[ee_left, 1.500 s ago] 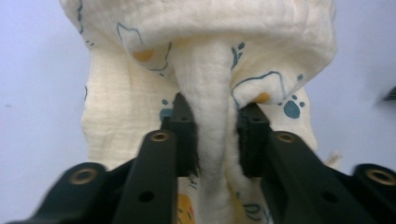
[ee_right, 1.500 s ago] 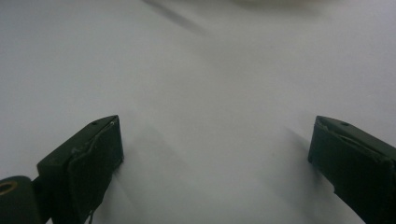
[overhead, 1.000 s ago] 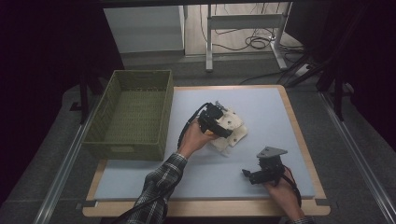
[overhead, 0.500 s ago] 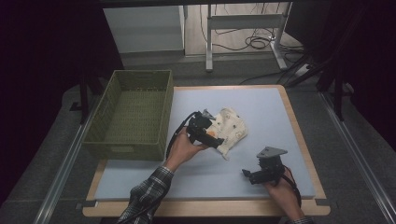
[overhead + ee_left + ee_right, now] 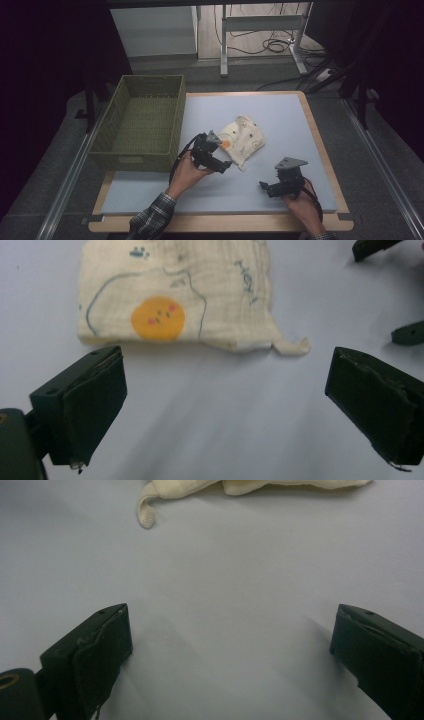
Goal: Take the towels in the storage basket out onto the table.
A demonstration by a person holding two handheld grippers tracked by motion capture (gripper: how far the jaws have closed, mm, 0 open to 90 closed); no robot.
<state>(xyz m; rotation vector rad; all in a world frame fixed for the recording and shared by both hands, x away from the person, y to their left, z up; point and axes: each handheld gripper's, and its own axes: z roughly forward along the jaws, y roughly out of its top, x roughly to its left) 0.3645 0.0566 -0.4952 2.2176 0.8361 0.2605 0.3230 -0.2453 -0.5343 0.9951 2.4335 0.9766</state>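
The left gripper [image 5: 222, 405] has its jaws spread wide with nothing between them; only bare blue-grey table mat [image 5: 210, 440] shows in the gap. Just beyond the fingertips lies the folded cream cloth [image 5: 175, 295], printed with an orange round face and thin blue outlines. Its near hem runs crosswise to the jaws, roughly parallel to the line joining the two pads, and stops short of them, near but not touching. A small hem corner sticks out at the cloth's end toward the right-hand finger [image 5: 375, 410], closer to that pad than to the other.

In the high view the left gripper [image 5: 220, 162] sits just beside the cloth [image 5: 243, 139] on its near-left edge, while the right gripper [image 5: 270, 189] rests well apart from it, lower on the table mat [image 5: 280, 115]. The right gripper's jaws [image 5: 230, 660] are also wide and empty; in its own view the cloth [image 5: 250, 486] is a strip far ahead, with a curled tab drooping toward the left-hand finger [image 5: 95, 655].

Judging from this, the left gripper is the nearer one, and a short push forward would bring its pads over the hem. The olive-green basket [image 5: 140, 120] stands off to the left gripper's outer side, away from the cloth.
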